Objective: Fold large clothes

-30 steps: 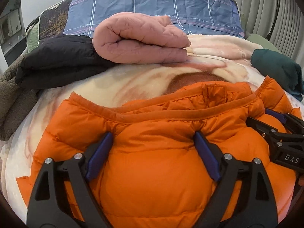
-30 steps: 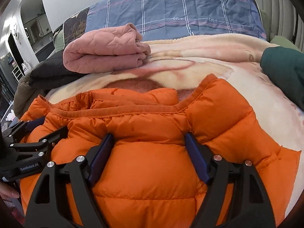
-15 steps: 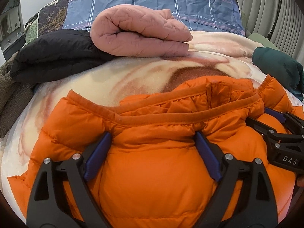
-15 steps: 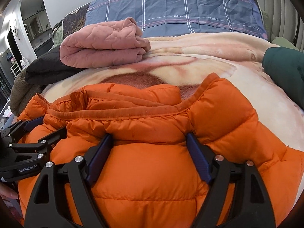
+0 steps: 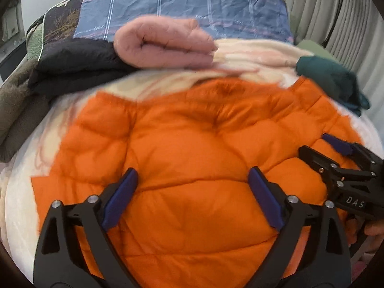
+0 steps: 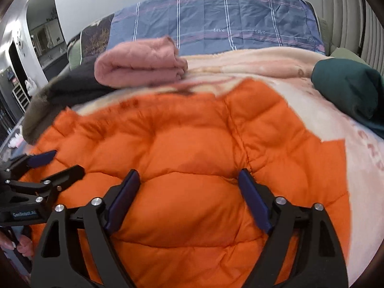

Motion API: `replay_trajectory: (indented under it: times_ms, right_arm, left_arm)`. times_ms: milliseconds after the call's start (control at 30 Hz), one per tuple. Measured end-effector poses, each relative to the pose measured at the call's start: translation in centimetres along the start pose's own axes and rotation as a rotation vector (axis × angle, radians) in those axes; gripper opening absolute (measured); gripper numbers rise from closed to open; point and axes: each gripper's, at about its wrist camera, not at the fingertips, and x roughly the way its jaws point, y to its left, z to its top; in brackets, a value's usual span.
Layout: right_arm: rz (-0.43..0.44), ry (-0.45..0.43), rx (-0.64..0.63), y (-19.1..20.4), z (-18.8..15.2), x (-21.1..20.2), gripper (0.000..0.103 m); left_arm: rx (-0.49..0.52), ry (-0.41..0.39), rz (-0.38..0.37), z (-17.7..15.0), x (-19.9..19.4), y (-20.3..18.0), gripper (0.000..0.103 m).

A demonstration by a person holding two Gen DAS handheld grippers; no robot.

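An orange puffer jacket lies on the cream blanket, folded over itself with a smooth quilted side up; it also shows in the right wrist view. My left gripper is open, its blue pads pressed into the puffy fabric. My right gripper is open too, resting on the jacket beside it. Each gripper shows in the other's view: the right one at the right, the left one at the left.
A folded pink garment lies behind the jacket on a black garment. A dark green garment lies at the right. A blue plaid pillow is at the head. A brown fleece hangs at the left.
The jacket's near half, hem band leading, has been flipped forward over the far half; the hem and collar no longer show. Both grippers moved forward with it.
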Motion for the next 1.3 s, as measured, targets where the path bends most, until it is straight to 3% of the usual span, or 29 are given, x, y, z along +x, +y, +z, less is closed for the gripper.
replay_trajectory:
  times_ms: [167,333,467,567,700,833,1067,1167,1233,1300]
  right_arm:
    - [-0.04,0.02,-0.034,0.4,-0.5,1.8,0.089]
    - [-0.057,0.022,-0.051,0.7,-0.4,1.9,0.089]
    - [-0.039,0.016,0.012,0.6,-0.8,-2.2,0.087]
    - [0.014,-0.013,-0.016,1.1,-2.7,-5.8,0.088]
    - [-0.048,0.023,-0.07,0.9,-6.7,-3.8,0.093]
    - [-0.091,0.046,-0.096,1.6,-6.3,-2.9,0.097]
    - [-0.053,0.024,-0.045,1.1,-6.8,-7.2,0.096]
    - [-0.042,0.04,-0.133,2.3,-8.3,-8.6,0.098]
    - [-0.078,0.064,-0.187,2.3,-10.3,-7.0,0.102]
    - [-0.061,0.057,-0.158,1.8,-10.5,-6.5,0.102]
  left_arm:
    - [0.049,-0.013,0.06,-0.6,1.5,-0.8,0.099]
    - [0.056,-0.019,0.065,-0.7,1.8,-0.6,0.099]
    - [0.022,-0.031,0.045,-1.4,-1.3,-0.5,0.095]
    - [0.067,-0.051,0.013,-3.4,-4.5,-1.0,0.095]
    - [0.122,-0.023,0.055,-5.9,-3.0,-1.4,0.099]
    - [0.15,-0.03,0.117,-6.1,-2.2,-2.1,0.101]
    - [0.086,-0.027,0.043,-7.2,-6.3,-0.9,0.098]
    - [0.147,-0.032,-0.045,-8.5,-8.4,-1.6,0.1]
    - [0.22,-0.016,0.002,-10.2,-7.3,-2.3,0.101]
    - [0.225,-0.041,0.024,-11.0,-6.2,-2.4,0.101]
